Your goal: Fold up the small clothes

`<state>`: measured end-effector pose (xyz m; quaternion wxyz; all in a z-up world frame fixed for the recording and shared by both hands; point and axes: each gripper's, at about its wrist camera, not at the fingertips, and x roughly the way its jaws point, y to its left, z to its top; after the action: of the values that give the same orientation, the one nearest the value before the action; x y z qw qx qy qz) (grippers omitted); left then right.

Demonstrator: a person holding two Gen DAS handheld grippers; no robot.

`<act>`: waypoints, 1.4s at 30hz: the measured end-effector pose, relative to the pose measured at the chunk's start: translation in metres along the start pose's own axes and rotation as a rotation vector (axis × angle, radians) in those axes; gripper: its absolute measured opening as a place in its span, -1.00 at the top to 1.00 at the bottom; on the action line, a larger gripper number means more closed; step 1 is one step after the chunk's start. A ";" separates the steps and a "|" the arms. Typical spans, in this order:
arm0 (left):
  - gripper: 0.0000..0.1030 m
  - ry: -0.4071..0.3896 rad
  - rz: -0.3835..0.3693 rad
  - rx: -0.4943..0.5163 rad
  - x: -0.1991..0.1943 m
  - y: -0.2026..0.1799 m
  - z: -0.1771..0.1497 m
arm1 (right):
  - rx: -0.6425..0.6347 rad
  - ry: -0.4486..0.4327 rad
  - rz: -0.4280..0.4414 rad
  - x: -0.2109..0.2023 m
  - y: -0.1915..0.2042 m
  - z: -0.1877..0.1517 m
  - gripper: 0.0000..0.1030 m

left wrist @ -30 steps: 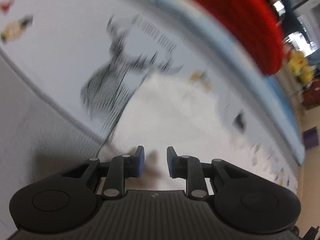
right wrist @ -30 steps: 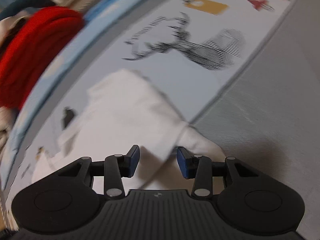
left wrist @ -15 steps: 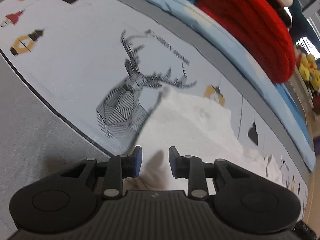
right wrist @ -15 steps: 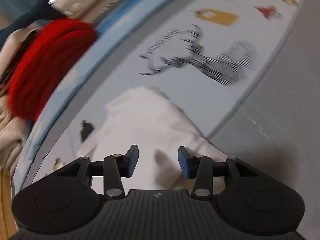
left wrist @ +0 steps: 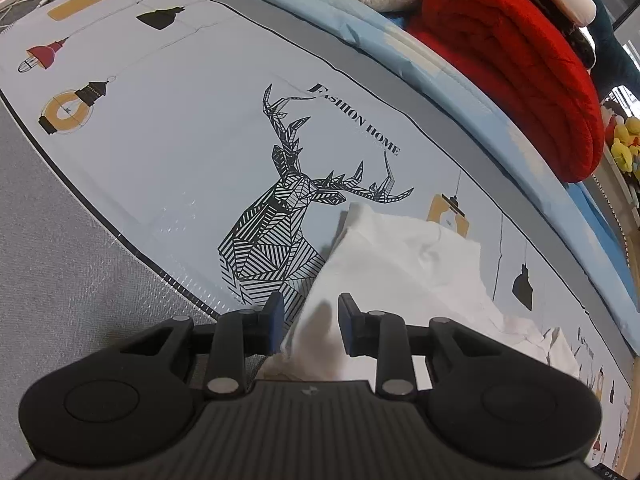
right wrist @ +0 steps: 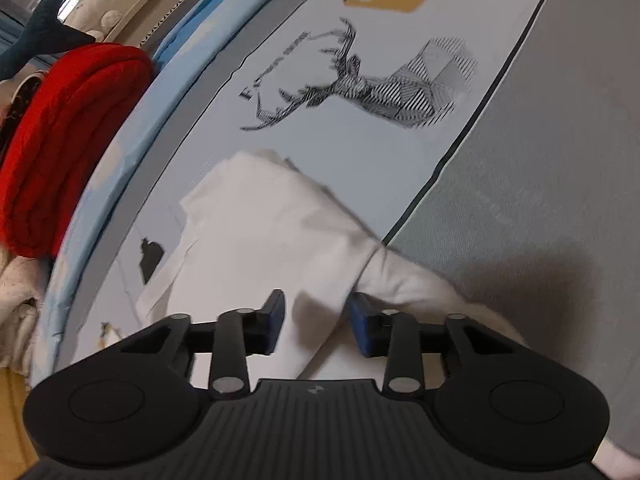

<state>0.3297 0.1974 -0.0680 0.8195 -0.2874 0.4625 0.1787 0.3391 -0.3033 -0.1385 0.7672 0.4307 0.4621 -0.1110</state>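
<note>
White garment (left wrist: 404, 264) lies between each open hand-held gripper's fingers.

Grey woven bed surface (left wrist: 60, 280) under my jaws, spread with a pale printed mat (left wrist: 192, 152).
A crumpled white cloth garment (left wrist: 404, 264) lies on the mat beside its black striped deer print (left wrist: 280, 240); a rolled red knitted blanket (left wrist: 516, 60) sits along the light blue padded edge (left wrist: 480, 96) behind.

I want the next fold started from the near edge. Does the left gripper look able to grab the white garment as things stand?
Probably yes: the left gripper is open with the white garment edge lying between its fingers, nothing blocking.
</note>
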 end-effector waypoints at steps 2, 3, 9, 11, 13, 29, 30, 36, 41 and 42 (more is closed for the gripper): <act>0.37 0.001 -0.001 -0.001 0.000 0.000 0.000 | 0.006 0.012 0.016 0.003 -0.001 0.001 0.53; 0.37 0.002 -0.001 -0.003 0.000 0.000 0.000 | 0.014 0.016 0.011 0.005 -0.003 0.001 0.69; 0.37 0.027 -0.024 -0.017 0.005 0.003 0.001 | 0.063 -0.038 0.053 -0.011 -0.007 0.005 0.96; 0.37 0.031 -0.028 -0.001 0.006 0.001 -0.001 | 0.079 -0.059 0.021 -0.014 -0.010 0.006 0.96; 0.37 0.040 -0.038 0.014 0.008 -0.001 -0.002 | 0.123 -0.054 -0.025 -0.012 -0.019 0.006 0.96; 0.38 0.112 -0.094 0.094 0.022 -0.020 -0.018 | -0.069 -0.099 0.061 -0.020 0.008 0.007 0.28; 0.42 0.139 -0.076 0.083 0.029 -0.017 -0.020 | -0.043 -0.074 0.021 -0.012 0.000 0.009 0.28; 0.39 0.101 -0.129 0.126 0.013 -0.025 -0.020 | 0.022 -0.032 -0.053 -0.005 -0.019 0.011 0.24; 0.45 0.134 -0.115 0.242 0.029 -0.023 -0.030 | -0.040 -0.073 -0.019 -0.012 -0.007 0.010 0.22; 0.46 0.127 -0.121 0.282 0.030 -0.021 -0.035 | -0.031 -0.041 -0.042 -0.005 -0.012 0.011 0.22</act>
<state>0.3338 0.1599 -0.1011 0.8300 -0.2076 0.5158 0.0437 0.3369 -0.3201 -0.1391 0.7806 0.4066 0.4569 -0.1289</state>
